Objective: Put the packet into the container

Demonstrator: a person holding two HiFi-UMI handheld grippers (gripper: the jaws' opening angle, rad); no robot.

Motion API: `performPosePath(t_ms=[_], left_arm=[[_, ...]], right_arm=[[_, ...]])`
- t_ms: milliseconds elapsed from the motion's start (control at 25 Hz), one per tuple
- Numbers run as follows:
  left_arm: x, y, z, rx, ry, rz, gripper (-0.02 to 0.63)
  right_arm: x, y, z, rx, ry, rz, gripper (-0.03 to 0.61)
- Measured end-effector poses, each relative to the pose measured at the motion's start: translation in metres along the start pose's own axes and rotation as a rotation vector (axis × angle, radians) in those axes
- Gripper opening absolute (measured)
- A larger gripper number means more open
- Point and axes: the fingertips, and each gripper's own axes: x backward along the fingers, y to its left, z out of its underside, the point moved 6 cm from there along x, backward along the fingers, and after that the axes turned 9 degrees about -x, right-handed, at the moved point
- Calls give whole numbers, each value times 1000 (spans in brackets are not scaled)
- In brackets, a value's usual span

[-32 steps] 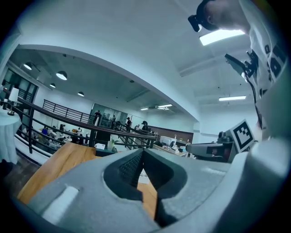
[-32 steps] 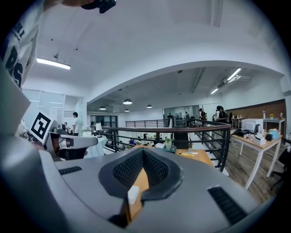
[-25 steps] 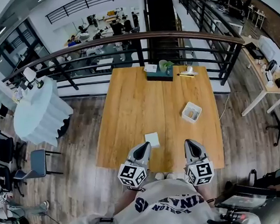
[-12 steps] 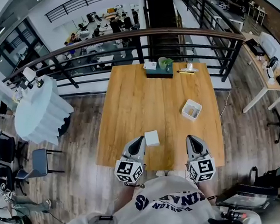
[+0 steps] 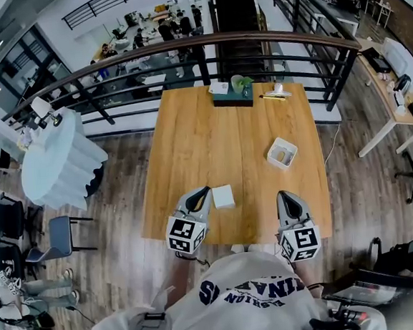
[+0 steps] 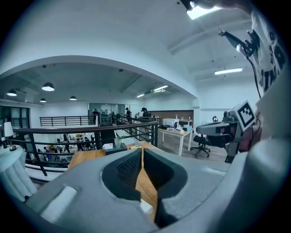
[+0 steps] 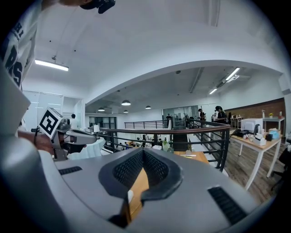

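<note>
On the table (image 5: pixel 210 124), near front edge: packet (image 5: pixel 224 196) just right of left tool (image 5: pixel 202 191); container (image 5: pixel 282 152) farther back, rightward; right tool (image 5: pixel 287 196) in front of container, well apart

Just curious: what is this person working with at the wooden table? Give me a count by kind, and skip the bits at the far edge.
Hand-held tools: 2 (left tool, right tool)
White packet: 1
White container: 1
Total: 4

Head cam steep down; left claw (image 5: pixel 201 190), right claw (image 5: pixel 286 195) cams low, fwd; shared table (image 5: pixel 211 131).
</note>
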Motion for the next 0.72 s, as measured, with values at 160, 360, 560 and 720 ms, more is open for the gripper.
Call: performPosePath(t_ms=[160,360,560,720], left_arm=[[-12,1,1,-61,67,44,22],[-30,0,8,-132,174,108,110],[-49,-5,23,-224,321,222,233],[-60,-9,37,-291,410,266,292]], right_arm=[[1,-4,-2,-5,-1,3,9],[1,-11,-2,-11,-5,15,9],[4,-16,-4,-15,-13,30,9],[9,-20,0,-27,-12,43,9]])
